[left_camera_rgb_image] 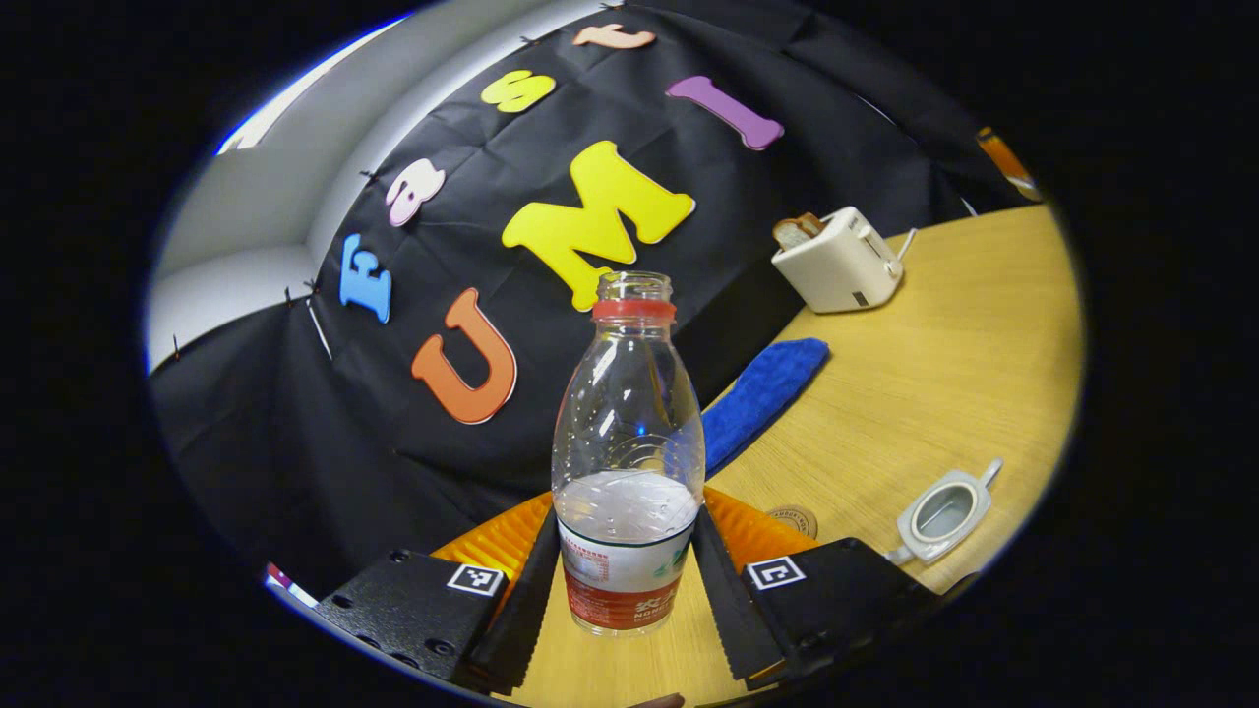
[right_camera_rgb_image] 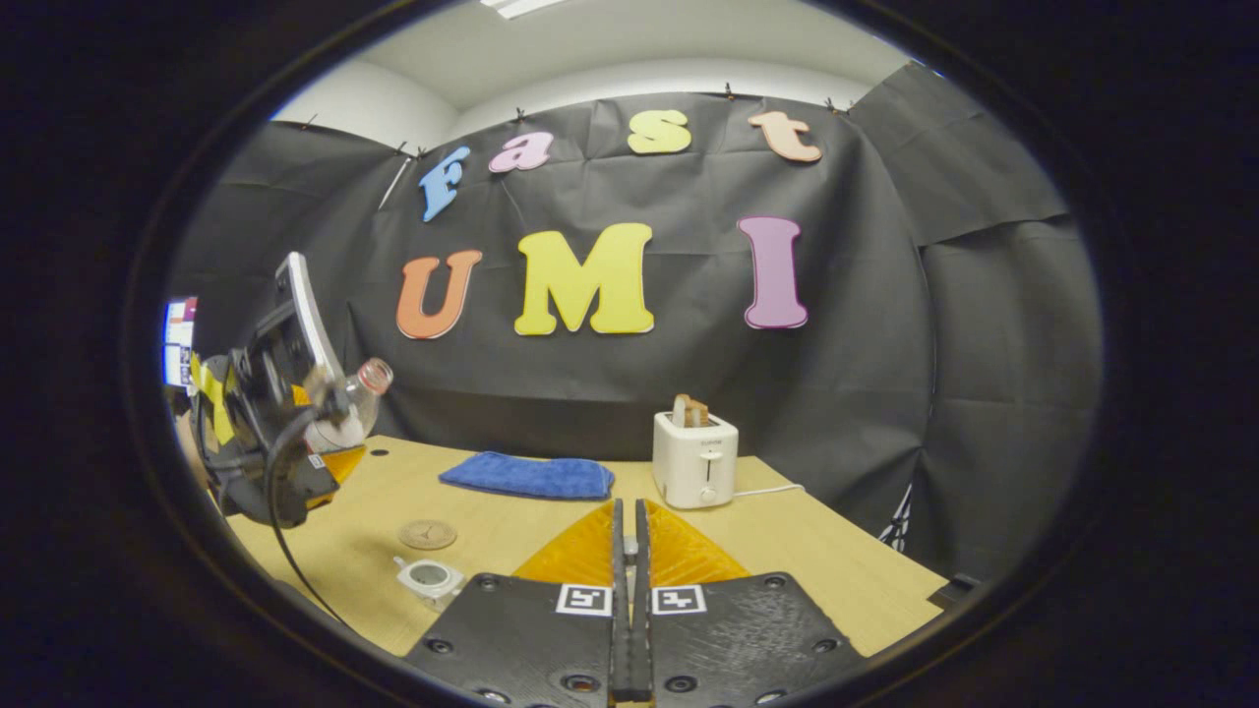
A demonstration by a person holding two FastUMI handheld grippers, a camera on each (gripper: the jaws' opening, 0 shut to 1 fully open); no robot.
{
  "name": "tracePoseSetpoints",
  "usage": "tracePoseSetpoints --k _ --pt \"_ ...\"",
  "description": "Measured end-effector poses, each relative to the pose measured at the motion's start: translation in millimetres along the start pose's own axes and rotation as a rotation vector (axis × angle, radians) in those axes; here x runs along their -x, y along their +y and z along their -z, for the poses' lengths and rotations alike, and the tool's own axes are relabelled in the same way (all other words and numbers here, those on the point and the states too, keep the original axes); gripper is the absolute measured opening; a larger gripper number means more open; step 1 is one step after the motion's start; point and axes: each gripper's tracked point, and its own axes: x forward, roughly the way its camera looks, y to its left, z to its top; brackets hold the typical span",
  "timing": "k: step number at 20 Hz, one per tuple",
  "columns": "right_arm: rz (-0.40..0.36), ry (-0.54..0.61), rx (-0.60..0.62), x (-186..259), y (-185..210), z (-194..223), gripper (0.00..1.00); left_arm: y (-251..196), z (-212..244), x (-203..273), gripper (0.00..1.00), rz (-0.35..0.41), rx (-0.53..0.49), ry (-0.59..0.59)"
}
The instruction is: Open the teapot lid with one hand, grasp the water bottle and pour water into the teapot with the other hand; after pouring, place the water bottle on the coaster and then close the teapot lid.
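left hand-held gripper (left_camera_rgb_image: pixel 628 580) pinching water bottle (left_camera_rgb_image: pixel 628 462) | right hand-held gripper (right_camera_rgb_image: pixel 629 570) pressed together, empty

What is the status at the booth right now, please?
Left gripper shut on water bottle, lifted and tilted. Right gripper shut, nothing seen between its fingers. Teapot open on table, coaster beside it. Nothing in the way.
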Motion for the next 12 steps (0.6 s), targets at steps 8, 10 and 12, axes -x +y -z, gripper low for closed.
tracePoseSetpoints --k 8,10,12 --pt "-0.024 0.012 0.003 -3 5 5 0.0 -14 11 -24 0.75 0.042 0.524 -0.065" --pt "-0.01 0.018 0.007 -8 0 8 0.0 -20 22 -38 0.76 0.045 0.592 -0.05" --pt "-0.001 0.031 -0.006 -11 -5 14 0.0 -33 30 -51 0.76 0.071 0.671 -0.042"
